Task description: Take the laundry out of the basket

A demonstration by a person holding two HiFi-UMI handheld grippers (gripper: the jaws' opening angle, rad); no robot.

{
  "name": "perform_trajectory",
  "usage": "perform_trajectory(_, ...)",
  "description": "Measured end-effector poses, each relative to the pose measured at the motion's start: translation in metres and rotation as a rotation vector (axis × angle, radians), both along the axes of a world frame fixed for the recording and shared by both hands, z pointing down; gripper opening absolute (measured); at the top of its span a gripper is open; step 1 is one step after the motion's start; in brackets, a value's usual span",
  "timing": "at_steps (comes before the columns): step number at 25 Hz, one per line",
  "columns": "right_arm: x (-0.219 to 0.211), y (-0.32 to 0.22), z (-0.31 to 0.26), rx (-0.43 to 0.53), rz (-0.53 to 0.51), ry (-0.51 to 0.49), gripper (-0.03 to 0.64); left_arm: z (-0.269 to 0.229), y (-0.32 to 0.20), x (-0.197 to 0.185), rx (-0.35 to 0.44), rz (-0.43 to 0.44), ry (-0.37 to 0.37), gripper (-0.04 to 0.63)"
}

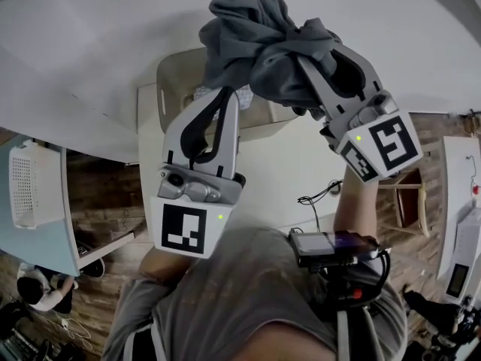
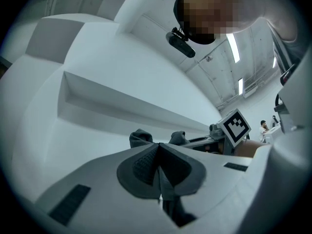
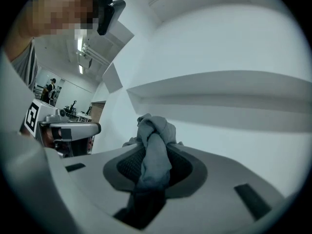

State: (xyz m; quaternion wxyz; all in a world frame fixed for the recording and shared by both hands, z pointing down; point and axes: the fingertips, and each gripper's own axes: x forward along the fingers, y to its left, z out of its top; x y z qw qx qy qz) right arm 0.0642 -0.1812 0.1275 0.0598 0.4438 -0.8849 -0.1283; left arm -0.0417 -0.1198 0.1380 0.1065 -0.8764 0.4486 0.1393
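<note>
The left gripper (image 1: 225, 98) (image 2: 158, 145) has its jaws squeezed right together, with a thin bit of the dark grey crumpled cloth garment (image 1: 255, 43) (image 2: 139, 138) pinched between the pads. In the left gripper view two little grey humps of it poke out past the tips. The right gripper (image 1: 323, 59) (image 3: 153, 147) is clamped on a much fatter twisted fold of the same garment (image 3: 153, 130), so its jaws stand a bit apart around the cloth.

In the head view the garment is one bunched lump in the upper middle of the frame, held between the two grippers. Its long side runs roughly left to right across the picture, with the highest bulge at the top. It sits in front of the right part of the beige plastic laundry basket (image 1: 174, 77), which stands on the white table (image 1: 301, 164). A scrap of pale patterned cloth (image 1: 201, 92) shows inside the basket under the garment, but I can't tell what it is.

At the left edge there's a white perforated plastic basket (image 1: 30, 186) on a light blue surface (image 1: 49, 250). Each gripper's cube carries a black-and-white square marker (image 1: 183, 230).
</note>
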Motion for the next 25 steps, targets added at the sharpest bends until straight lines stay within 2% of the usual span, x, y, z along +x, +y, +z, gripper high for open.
perform_trajectory(5,0.010,0.014,0.001,-0.002,0.064,0.010,0.110,0.001,0.002,0.007,-0.005,0.065,0.012,0.008)
perform_trajectory(11,0.071,0.102,-0.008,0.031,0.153,0.028,0.110,-0.020,0.064,0.064,0.045,0.158,0.007,0.008)
perform_trajectory(19,0.111,0.123,0.041,-0.033,0.270,0.044,0.112,-0.004,0.057,0.092,0.053,0.243,0.009,0.008)
perform_trajectory(25,0.139,0.172,0.074,-0.090,0.332,0.025,0.112,-0.009,0.095,0.117,0.056,0.288,-0.004,0.008)
